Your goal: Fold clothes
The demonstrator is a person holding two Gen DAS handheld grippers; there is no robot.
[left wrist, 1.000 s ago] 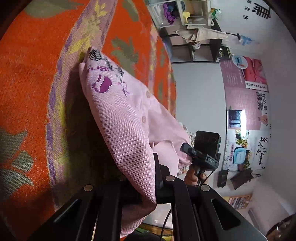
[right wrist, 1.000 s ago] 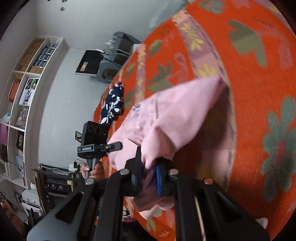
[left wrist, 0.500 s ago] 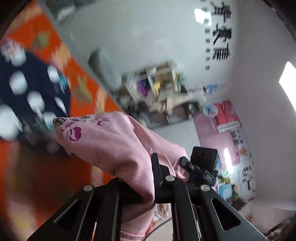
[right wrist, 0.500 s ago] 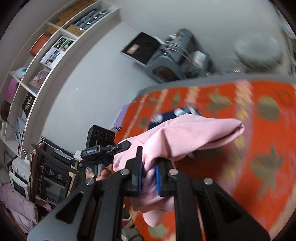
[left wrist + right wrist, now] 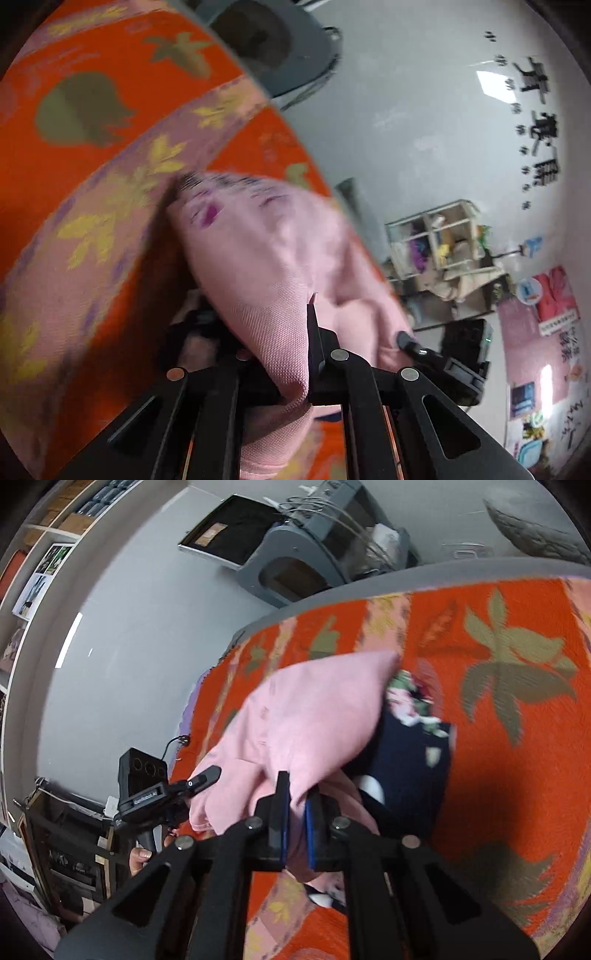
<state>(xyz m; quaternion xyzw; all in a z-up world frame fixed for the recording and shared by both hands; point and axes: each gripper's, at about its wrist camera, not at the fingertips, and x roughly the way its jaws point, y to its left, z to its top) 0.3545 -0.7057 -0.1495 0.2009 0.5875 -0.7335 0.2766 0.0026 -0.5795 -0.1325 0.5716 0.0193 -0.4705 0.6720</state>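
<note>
While the pink shirt point(image 5: 258, 266) hangs bunched between the two grippers, it sits just above the orange patterned cloth point(image 5: 92, 92) that covers the surface below, its purple printed lettering blurred at the far end in the left wrist view. The left gripper point(image 5: 291, 373) has its fingers point(image 5: 314, 343) clamped together on a thick fold of the pink fabric, which spills out below them. The right gripper point(image 5: 295, 823) likewise has its blue-padded fingers point(image 5: 282, 823) pinched on another fold of the same shirt point(image 5: 314, 716), with only the cloth's thickness between the pads. Beneath the shirt in the right wrist view lies a dark navy garment point(image 5: 410, 768) with pale floral spots, resting on the orange cloth point(image 5: 517, 738) and partly covered by the pink fabric. To the left of that view the other gripper shows as a black device, with a hand point(image 5: 142, 856) just visible below it. Past the cloth's edge stand a grey machine point(image 5: 306, 554) and a grey wall point(image 5: 140, 657); shelves point(image 5: 439, 240) show far off.
</note>
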